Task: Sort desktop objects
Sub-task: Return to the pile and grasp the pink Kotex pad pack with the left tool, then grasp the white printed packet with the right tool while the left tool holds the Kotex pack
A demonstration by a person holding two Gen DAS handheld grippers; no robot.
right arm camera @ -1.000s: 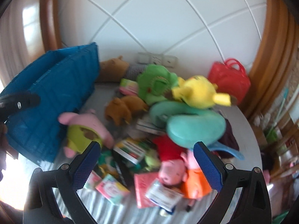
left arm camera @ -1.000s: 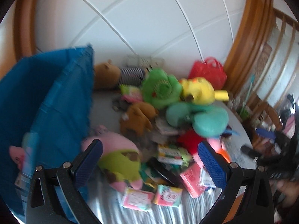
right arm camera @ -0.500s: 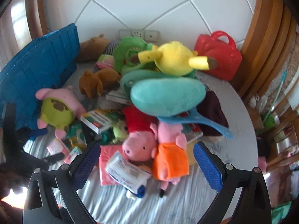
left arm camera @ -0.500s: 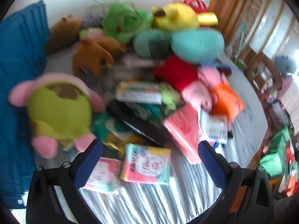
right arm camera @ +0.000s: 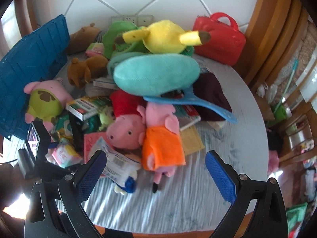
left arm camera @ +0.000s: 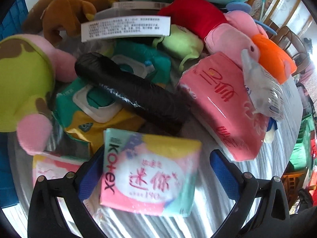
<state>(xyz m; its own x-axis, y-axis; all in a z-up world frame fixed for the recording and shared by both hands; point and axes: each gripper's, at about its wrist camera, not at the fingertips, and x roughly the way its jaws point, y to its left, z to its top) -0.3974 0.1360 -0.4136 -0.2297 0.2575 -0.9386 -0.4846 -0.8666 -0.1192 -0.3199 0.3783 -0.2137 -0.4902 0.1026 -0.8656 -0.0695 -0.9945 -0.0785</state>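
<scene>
While the left gripper [left arm camera: 154,170] has dropped from a high look over the heap a second ago to just above the cloth, its blue pads now stand wide on either side of a pastel Kotex pack [left arm camera: 150,174] lying flat at 6 o'clock in the left wrist view. The pad at 7 o'clock looks close to or against the pack's edge, the one at 4 o'clock stands clear, so nothing is gripped yet; I judge this pack the chosen item and closing the next step. A black roll [left arm camera: 130,93] lies just beyond it at 12 o'clock, a pink tissue pack [left arm camera: 221,107] at 2 o'clock. Only the right wrist view gives the wider sorting picture: the blue crate [right arm camera: 33,69] at 9 o'clock, the piled plush toys with the orange-dressed pig [right arm camera: 160,138] near centre, and the left tool itself at 8 o'clock. The right gripper [right arm camera: 155,175], jaws wide and empty, hangs over bare striped cloth [right arm camera: 178,204].
</scene>
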